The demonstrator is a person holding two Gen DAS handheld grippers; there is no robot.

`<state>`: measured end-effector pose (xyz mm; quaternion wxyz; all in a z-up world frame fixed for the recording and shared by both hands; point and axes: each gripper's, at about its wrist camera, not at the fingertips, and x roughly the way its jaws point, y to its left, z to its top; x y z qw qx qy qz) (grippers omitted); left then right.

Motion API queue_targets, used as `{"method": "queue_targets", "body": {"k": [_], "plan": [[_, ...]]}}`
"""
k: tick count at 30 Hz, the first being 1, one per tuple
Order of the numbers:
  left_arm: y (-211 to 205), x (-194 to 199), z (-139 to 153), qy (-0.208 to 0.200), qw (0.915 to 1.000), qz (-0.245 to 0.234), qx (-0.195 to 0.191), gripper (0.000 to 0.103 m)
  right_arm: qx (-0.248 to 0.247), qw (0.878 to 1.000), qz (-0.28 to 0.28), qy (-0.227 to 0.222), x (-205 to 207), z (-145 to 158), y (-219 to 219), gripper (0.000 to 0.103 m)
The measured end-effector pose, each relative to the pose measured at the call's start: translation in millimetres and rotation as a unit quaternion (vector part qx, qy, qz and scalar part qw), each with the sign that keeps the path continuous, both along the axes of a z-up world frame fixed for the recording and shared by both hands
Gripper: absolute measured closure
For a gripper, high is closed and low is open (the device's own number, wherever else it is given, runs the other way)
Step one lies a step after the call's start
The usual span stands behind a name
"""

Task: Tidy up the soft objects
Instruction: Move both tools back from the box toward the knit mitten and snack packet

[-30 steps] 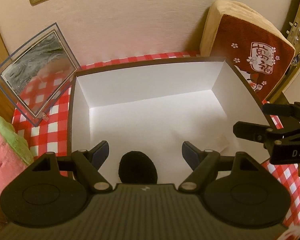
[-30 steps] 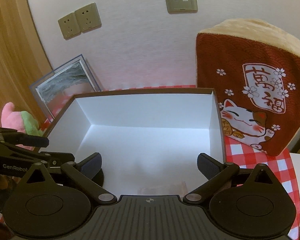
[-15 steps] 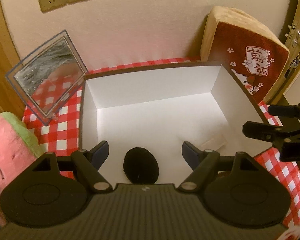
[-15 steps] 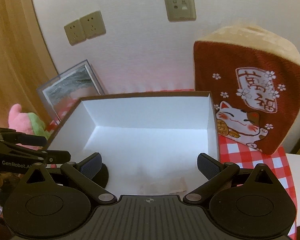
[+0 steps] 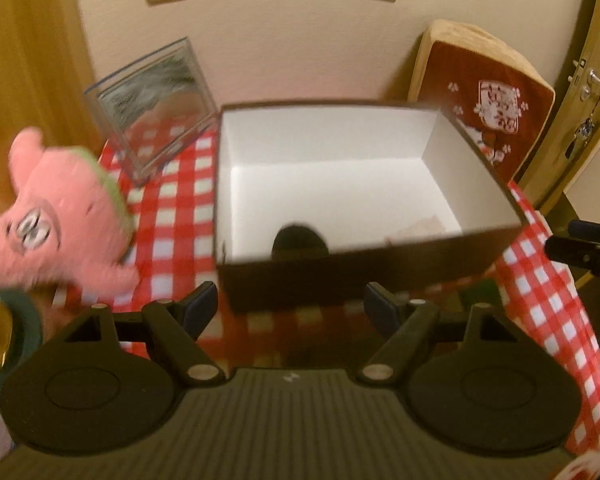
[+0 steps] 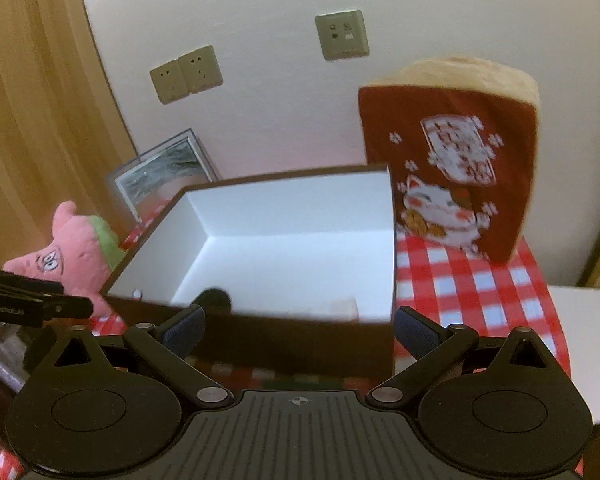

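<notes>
Desk (image 5: pixel 172 216) draped in red-and-white checked cloth, bearing a rectangular brown box (image 5: pixel 340 276) with smooth white inside. Plush maroon cushion (image 6: pixel 460 168) with lucky-cat print stands right of it; fuzzy pink star toy (image 5: pixel 56 224) left. Small black oval pad (image 5: pixel 298 242) lies inside the box; left tongs (image 5: pixel 292 308) and right tongs (image 6: pixel 300 328) both spread apart, empty.

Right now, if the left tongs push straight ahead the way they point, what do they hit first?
Probably the dark near wall of the open white-lined cardboard box, which fills the gap between the open left tongs. Depth is blurred, so the distance to it is unclear.
</notes>
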<state>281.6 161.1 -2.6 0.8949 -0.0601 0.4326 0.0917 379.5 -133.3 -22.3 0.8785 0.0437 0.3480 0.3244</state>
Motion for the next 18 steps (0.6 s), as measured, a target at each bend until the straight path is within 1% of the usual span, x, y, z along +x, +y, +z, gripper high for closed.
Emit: {"method": "queue_targets", "body": {"k": [4,6,9,13,16,18], "plan": [[-2.4,-29.6,-10.4,0.016,0.9996,0.019,-0.008,0.024,0.009,1.000,0.016,0.013,-25.3,-9.7,-14.8,0.002],[-4.4,-42.9,-14.1,0.019,0.9994,0.027,-0.014,0.024,0.012,0.999,0.034,0.023,-39.1,-18.4,-20.6,0.002],[-9.0,-59.5,-20.6,0.024,0.9989,0.037,-0.018,0.024,-0.002,0.998,0.061,0.034,-55.7,-33.4,-23.1,0.004],[-14.9,-75.4,-33.9,0.037,0.9978,0.043,-0.033,0.024,-0.023,0.994,0.093,0.058,-70.3,-59.8,-20.3,0.010],[-21.4,-82.2,-45.9,0.053,0.9967,0.047,-0.041,0.025,-0.043,0.989,0.113,0.080,-74.6,-81.8,-16.3,0.017],[-26.3,-87.7,-52.0,0.060,0.9962,0.047,-0.043,0.025,-0.057,0.987,0.123,0.089,-75.2,-94.9,-13.6,0.018]]}}
